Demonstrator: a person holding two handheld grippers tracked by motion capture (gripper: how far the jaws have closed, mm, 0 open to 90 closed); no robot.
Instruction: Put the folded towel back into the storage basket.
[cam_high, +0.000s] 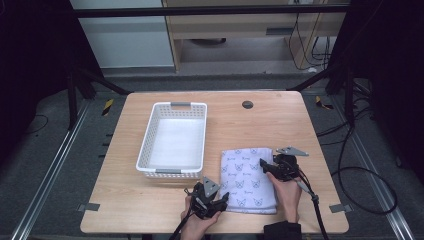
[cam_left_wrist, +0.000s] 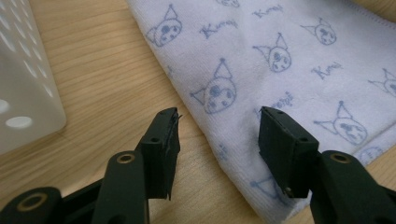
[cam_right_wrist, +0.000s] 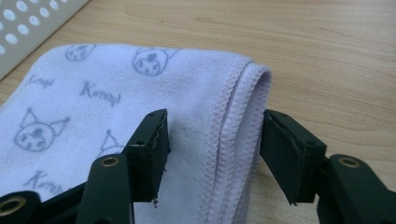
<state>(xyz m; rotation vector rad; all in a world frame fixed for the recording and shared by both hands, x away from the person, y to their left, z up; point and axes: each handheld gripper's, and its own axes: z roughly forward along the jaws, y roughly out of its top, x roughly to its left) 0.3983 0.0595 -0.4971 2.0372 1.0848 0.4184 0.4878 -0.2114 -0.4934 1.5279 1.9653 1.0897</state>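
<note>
both grippers straddle the folded towel (cam_high: 248, 180) with jaws parted, not yet pinching: left gripper (cam_left_wrist: 218, 135) over its near edge, right gripper (cam_right_wrist: 214, 140) astride the stitched hem, apparently to lift it together.

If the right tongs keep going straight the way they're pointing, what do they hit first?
Most likely the folded towel: the right tongs straddle its stitched edge, pads not yet pressing. Past it lies bare table, though depth is hard to judge.
</note>
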